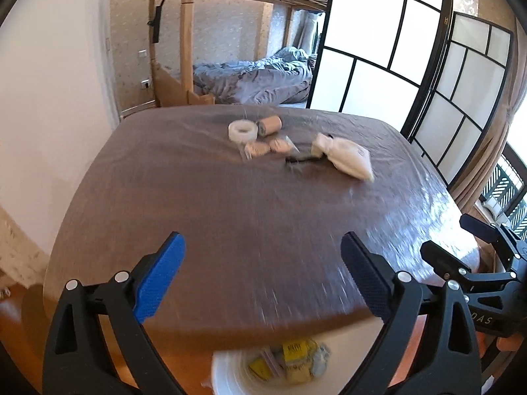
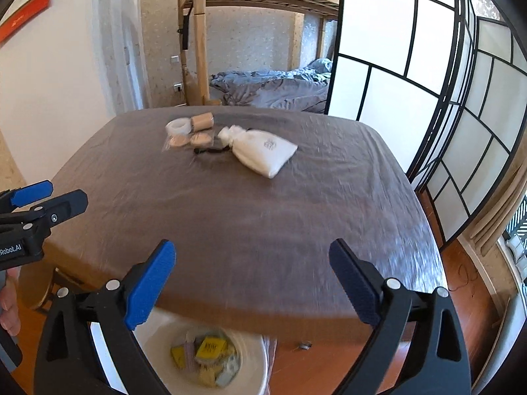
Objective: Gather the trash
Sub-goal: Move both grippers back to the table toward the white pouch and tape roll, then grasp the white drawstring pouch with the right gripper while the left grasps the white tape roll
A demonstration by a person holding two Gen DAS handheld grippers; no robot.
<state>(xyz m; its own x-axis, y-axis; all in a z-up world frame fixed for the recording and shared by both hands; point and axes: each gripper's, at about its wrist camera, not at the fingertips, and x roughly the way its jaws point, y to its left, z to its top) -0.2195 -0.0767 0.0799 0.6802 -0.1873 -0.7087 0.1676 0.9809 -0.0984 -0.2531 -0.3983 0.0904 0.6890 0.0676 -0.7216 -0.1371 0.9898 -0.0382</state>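
Big brown cloth-covered table filling most of both views, with a grey-blue rumpled bed at 12 o'clock behind it. Round white bin with yellow wrappers inside tucked under the near table edge at 6 o'clock, already holding a pile.

Left tool spread wide, nothing between the pads. Right tool same deal, released and empty.

Remaining stuff clustered far across the table around 12 o'clock: white drawstring cloth pouch, white tape roll, tan cardboard-looking cylinder, clear packet with round tan pads, thin black cord touching the pouch.

Possible trouble: a long reach over the table, and the packet and cord lying flat on wrinkly cloth, so easy to pinch fabric along with them and drag the cloth. Also hard to say which of these count as trash; grabbing the pouch could be a mistake.

Right view alone: orange wall strip at 10 o'clock, faint print on the pouch. Left view alone: the right tool at 3 o'clock, window grille behind it.
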